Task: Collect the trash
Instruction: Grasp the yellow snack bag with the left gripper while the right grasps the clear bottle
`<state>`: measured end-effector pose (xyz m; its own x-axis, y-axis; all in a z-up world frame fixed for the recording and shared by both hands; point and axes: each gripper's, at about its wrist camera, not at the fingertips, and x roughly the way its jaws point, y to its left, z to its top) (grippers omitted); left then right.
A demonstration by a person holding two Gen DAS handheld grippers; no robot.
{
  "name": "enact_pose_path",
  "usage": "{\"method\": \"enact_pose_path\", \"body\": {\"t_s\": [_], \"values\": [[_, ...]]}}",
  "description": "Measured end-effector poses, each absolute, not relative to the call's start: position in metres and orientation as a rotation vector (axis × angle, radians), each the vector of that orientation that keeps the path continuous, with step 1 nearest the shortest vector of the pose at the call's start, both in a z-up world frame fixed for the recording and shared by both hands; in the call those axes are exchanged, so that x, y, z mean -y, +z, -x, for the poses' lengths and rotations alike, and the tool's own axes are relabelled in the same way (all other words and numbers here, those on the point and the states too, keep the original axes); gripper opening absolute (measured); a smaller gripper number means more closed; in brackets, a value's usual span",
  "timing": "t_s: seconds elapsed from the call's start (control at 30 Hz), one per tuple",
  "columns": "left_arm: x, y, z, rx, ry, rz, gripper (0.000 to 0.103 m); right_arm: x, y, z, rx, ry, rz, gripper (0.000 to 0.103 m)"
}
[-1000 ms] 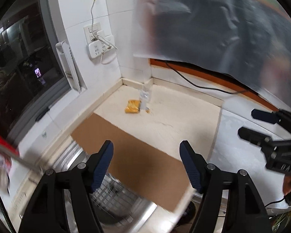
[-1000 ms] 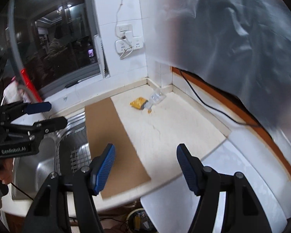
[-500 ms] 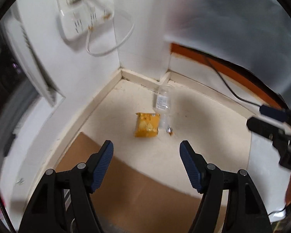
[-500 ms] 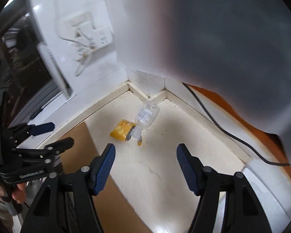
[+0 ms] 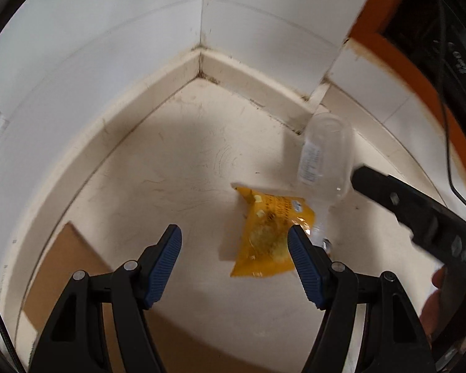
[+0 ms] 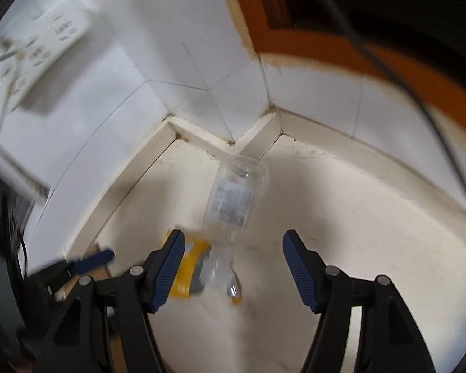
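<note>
A yellow snack wrapper (image 5: 270,236) lies flat on the cream countertop near the tiled corner. A clear plastic bottle (image 5: 323,161) with a white label lies beside it, base toward the wall. My left gripper (image 5: 234,241) is open, close above the counter, with its right finger at the wrapper's edge. My right gripper (image 6: 231,245) is open and sits over the bottle's (image 6: 233,202) neck end; the wrapper (image 6: 191,267) shows partly behind its left finger. The right gripper's arm also crosses the left wrist view (image 5: 419,217).
White tiled walls (image 5: 108,46) meet in a corner just behind the trash. A brown board (image 5: 68,261) lies on the counter at the left. A power strip (image 6: 46,40) hangs on the wall. A black cable (image 5: 447,143) runs along the orange ledge at right.
Both grippers have moved forward and down toward the corner; the wrapper and bottle now sit close in front of the fingers. The sink and window have left the views.
</note>
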<state>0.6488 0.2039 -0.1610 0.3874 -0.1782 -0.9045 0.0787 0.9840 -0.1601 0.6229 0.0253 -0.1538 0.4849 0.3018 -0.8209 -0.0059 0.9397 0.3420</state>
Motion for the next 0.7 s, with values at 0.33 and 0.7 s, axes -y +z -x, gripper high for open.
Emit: {"method": "enact_pose_path", "body": {"t_s": [0.33,0.7], "values": [[-0.198,-0.189,-0.661,-1.192,-0.225,0.180,0.067,-0.032,-0.187,-0.663,-1.088,0.195,-0.375,0.066],[-0.191,-0.200,-0.664,-1.209,-0.223,0.204,0.041,-0.021,-0.177,-0.641,-1.116,0.183,-0.187,0.059]]}}
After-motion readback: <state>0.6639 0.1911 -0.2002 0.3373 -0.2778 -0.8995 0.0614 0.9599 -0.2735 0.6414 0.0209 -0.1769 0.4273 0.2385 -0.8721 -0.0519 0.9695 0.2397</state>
